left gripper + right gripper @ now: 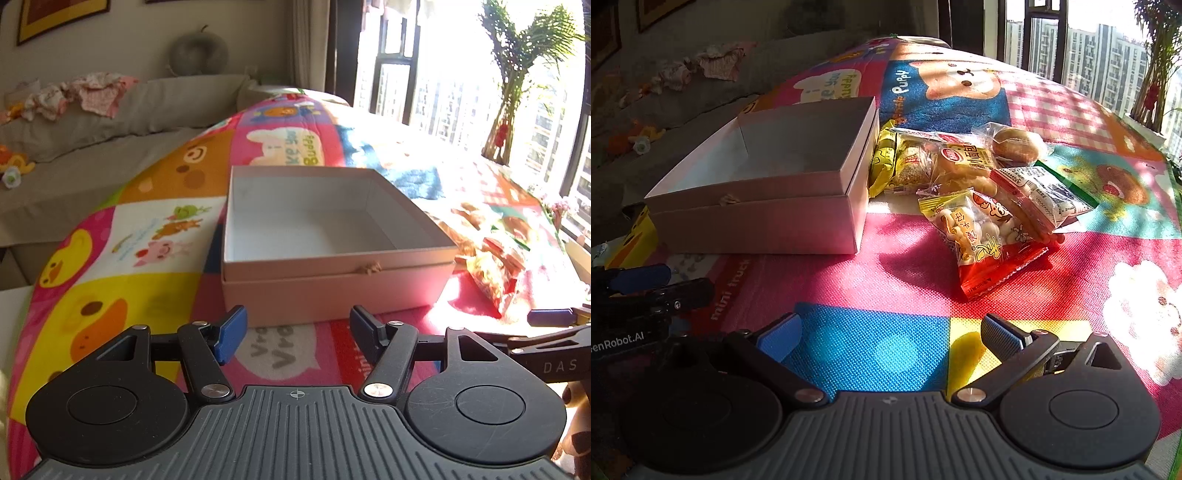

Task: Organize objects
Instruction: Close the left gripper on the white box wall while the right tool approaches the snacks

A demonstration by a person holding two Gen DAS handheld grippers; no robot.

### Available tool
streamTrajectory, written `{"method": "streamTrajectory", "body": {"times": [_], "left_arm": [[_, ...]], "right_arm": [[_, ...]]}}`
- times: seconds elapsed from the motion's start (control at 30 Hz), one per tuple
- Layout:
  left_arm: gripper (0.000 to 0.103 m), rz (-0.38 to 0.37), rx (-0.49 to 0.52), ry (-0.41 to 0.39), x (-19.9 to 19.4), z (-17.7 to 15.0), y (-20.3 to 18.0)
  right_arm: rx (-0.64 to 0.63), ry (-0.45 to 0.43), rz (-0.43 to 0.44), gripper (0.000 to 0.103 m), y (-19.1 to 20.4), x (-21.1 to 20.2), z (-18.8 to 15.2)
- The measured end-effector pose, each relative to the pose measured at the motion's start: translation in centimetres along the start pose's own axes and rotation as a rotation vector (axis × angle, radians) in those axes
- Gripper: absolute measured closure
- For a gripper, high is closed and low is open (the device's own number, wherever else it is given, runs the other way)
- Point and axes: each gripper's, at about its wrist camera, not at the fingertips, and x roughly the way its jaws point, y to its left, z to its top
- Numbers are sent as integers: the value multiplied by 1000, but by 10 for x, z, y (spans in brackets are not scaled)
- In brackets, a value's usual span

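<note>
Several snack packets (982, 199) ahead of the wide-open, empty right gripper (892, 343); light, crinkly, slippery; pinch a sealed edge.

Box (332, 291): matt card, pale pink outside, smooth white lining.
Play mat (886, 280): printed, finely woven-textured surface, soft sheen.
Snack packets (982, 221): glossy crinkled plastic film, partly clear.
Left hand-held gripper (295, 332): matt black plastic, blue pads, bright metal pivot pins.
</note>
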Motion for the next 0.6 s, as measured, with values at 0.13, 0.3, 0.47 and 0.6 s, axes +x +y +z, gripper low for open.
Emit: {"method": "streamTrajectory", "body": {"times": [0.13, 0.3, 0.47, 0.6], "left_arm": [[35, 31, -42, -78, 5, 43, 23], [36, 96, -9, -5, 50, 73, 37], [37, 129, -54, 82, 90, 81, 51], [42, 116, -21, 138, 112, 79, 46]], "right_arm": [[33, -94, 16, 0, -8, -31, 14], [69, -166, 22, 0, -24, -54, 31], [-31, -209, -75, 0, -30, -64, 38], [-66, -211, -106, 0, -41, -60, 41]]}}
